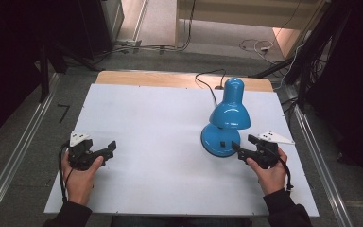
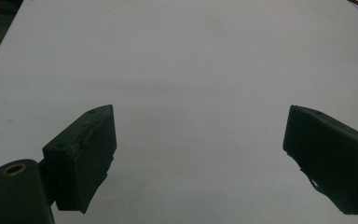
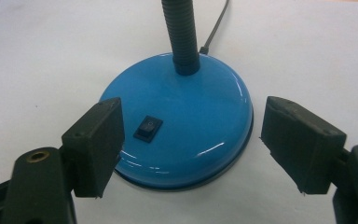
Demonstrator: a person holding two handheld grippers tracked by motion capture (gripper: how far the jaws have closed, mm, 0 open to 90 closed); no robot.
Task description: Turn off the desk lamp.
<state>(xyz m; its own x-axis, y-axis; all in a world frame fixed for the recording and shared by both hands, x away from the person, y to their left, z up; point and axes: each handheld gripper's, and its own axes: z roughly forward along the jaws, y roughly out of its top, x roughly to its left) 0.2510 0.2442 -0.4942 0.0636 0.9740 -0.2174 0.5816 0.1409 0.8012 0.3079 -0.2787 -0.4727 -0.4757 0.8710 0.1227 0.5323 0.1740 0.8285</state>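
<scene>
A blue desk lamp stands on the white table right of centre, its shade bent forward over its round base. The base carries a black rocker switch and a flexible neck. My right gripper is open just in front of the base, its jaws apart on either side of the near rim without touching it. My left gripper is open at the table's left front, nothing between its jaws.
The lamp's black cord runs off the table's far edge. Metal rails flank the table on both sides. Cables lie on the floor beyond. Bare white surface spreads between the two grippers.
</scene>
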